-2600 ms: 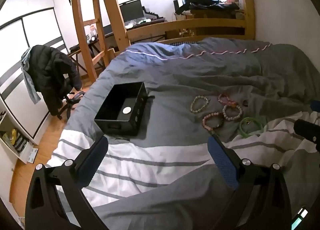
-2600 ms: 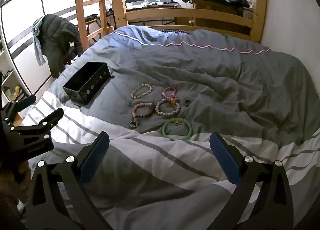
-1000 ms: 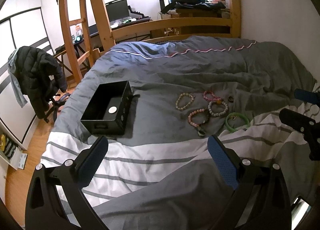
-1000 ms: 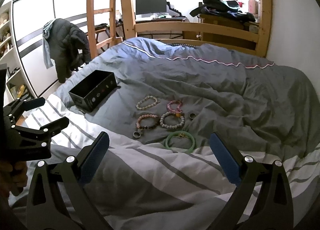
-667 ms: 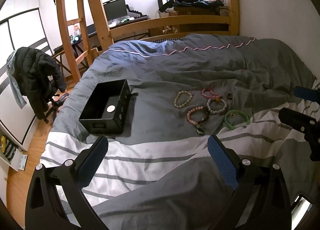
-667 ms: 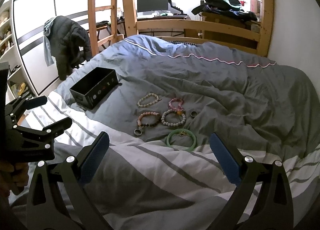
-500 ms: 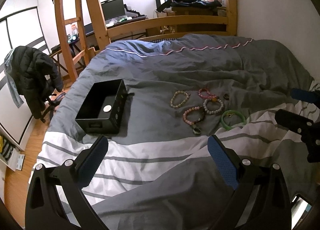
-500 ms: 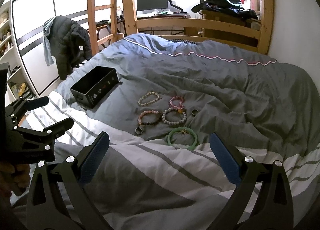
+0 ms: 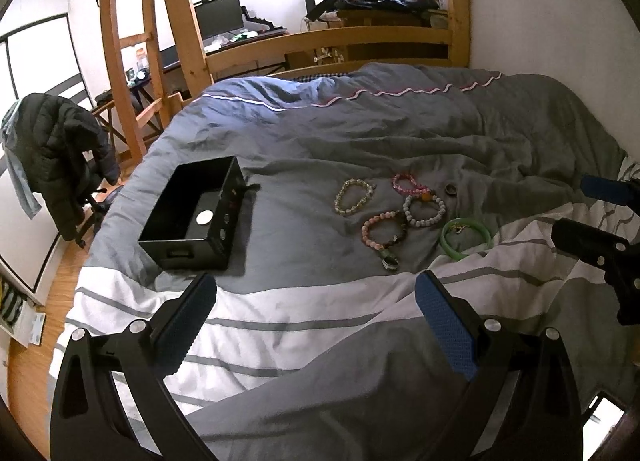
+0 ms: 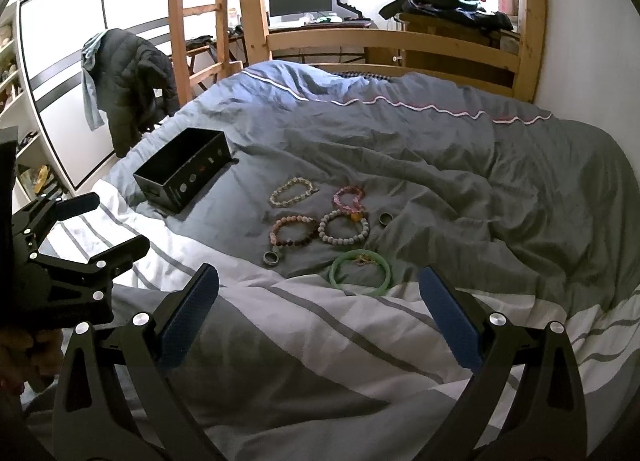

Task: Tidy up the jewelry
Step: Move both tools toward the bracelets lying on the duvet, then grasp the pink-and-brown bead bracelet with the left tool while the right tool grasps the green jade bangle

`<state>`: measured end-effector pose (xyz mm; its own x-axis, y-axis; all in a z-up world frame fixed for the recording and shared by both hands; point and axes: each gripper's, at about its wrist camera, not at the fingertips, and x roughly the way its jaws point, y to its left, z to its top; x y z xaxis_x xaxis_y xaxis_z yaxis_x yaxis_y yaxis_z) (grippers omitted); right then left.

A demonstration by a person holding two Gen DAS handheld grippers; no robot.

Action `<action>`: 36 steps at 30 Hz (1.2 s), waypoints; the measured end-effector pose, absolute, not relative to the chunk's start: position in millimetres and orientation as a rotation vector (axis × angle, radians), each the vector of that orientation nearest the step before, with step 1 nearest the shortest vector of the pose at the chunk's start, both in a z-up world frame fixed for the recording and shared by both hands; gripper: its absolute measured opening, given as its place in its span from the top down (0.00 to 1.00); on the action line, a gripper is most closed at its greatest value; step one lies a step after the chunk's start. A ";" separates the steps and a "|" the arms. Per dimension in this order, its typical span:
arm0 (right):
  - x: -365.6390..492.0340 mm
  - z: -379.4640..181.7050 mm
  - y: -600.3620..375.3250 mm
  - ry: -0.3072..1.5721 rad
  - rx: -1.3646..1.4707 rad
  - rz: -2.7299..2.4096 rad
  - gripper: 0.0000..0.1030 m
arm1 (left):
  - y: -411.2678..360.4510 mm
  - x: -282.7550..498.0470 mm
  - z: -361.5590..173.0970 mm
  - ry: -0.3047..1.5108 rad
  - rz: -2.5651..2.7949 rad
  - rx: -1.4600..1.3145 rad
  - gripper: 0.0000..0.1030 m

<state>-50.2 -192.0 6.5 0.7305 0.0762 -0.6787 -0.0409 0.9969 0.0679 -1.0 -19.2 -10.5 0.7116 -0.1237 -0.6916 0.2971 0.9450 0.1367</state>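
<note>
Jewelry lies in a cluster on the grey duvet: a pale beaded bracelet [image 9: 354, 196] [image 10: 291, 190], a pink bracelet [image 9: 405, 182] [image 10: 349, 196], a white beaded bracelet [image 9: 423, 209] [image 10: 343, 226], a pink-and-brown bracelet [image 9: 384, 229] [image 10: 293, 231], a green bangle [image 9: 465, 237] [image 10: 360, 272], a grey ring [image 9: 390, 263] [image 10: 271, 259] and a dark ring [image 9: 451, 189] [image 10: 385, 217]. An open black box [image 9: 196, 213] [image 10: 182, 169] sits to their left, a white disc inside. My left gripper [image 9: 316, 317] and right gripper [image 10: 318, 313] both hover open above the striped sheet, short of the jewelry.
The right gripper [image 9: 600, 221] shows at the left wrist view's right edge; the left gripper [image 10: 76, 229] at the right wrist view's left edge. A wooden ladder [image 9: 124, 49], a bed rail [image 10: 396, 43] and a chair with a dark jacket [image 10: 124, 85] stand beyond the bed.
Both grippers have drifted slightly over the bed, shifting the view a little. The jewelry and box have not moved, and both grippers stay open.
</note>
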 end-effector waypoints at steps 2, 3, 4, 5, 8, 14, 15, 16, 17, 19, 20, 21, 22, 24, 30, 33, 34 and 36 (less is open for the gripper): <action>-45.1 3.0 -195.5 0.764 0.051 0.054 0.04 | -20.8 5.3 -14.8 0.749 -0.241 0.250 0.05; -43.1 0.3 -198.0 0.771 0.051 0.048 0.04 | -22.2 9.2 -17.7 0.754 -0.251 0.248 0.05; -40.4 -2.4 -200.2 0.779 0.050 0.043 0.04 | -23.6 13.4 -20.7 0.760 -0.263 0.244 0.05; -38.2 -5.2 -202.3 0.786 0.048 0.038 0.04 | -24.1 16.6 -22.9 0.765 -0.271 0.241 0.05; -29.7 -13.8 -206.4 0.807 0.039 0.027 0.04 | -29.1 29.6 -32.4 0.781 -0.304 0.235 0.05; -13.7 -30.3 -215.2 0.845 0.058 0.018 0.04 | -38.7 51.8 -52.6 0.816 -0.339 0.218 0.05; -9.9 -34.3 -217.4 0.855 0.071 0.017 0.04 | -41.4 57.0 -57.4 0.822 -0.345 0.223 0.05; -8.1 -36.4 -218.8 0.858 0.077 0.018 0.04 | -43.3 59.3 -59.9 0.824 -0.348 0.227 0.05; -5.3 -39.5 -220.6 0.866 0.084 0.019 0.04 | -45.9 63.8 -63.7 0.828 -0.353 0.234 0.05; -0.2 -45.3 -223.3 0.882 0.093 0.017 0.04 | -49.5 70.6 -68.8 0.829 -0.359 0.240 0.05; 2.6 -47.8 -224.4 0.887 0.098 0.019 0.04 | -50.4 73.9 -70.9 0.831 -0.362 0.239 0.05; 6.2 -50.9 -225.2 0.894 0.098 0.017 0.04 | -52.3 79.3 -73.5 0.832 -0.369 0.233 0.05; 9.2 -53.4 -225.9 0.900 0.095 0.012 0.04 | -53.6 83.8 -76.0 0.836 -0.377 0.227 0.05; 19.0 -60.1 -226.6 0.916 0.065 -0.013 0.04 | -58.8 96.3 -83.5 0.861 -0.394 0.220 0.05; 50.9 -78.5 -226.8 0.964 0.018 -0.030 0.04 | -81.0 126.8 -105.7 0.892 -0.438 0.246 0.05; 65.3 -91.2 -228.9 0.999 0.001 -0.047 0.04 | -91.0 135.7 -114.3 0.894 -0.456 0.261 0.05; 68.9 -95.7 -229.5 1.010 -0.007 -0.058 0.04 | -93.8 139.0 -118.0 0.900 -0.463 0.265 0.05; 75.3 -106.0 -229.3 1.033 -0.032 -0.072 0.04 | -97.5 144.7 -124.8 0.911 -0.474 0.270 0.05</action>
<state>75.3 -229.3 -106.0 0.5105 -0.0747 -0.8566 0.0449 0.9972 -0.0602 144.7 -97.5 -124.8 0.5202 -0.2781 -0.8075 0.5016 0.8648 0.0253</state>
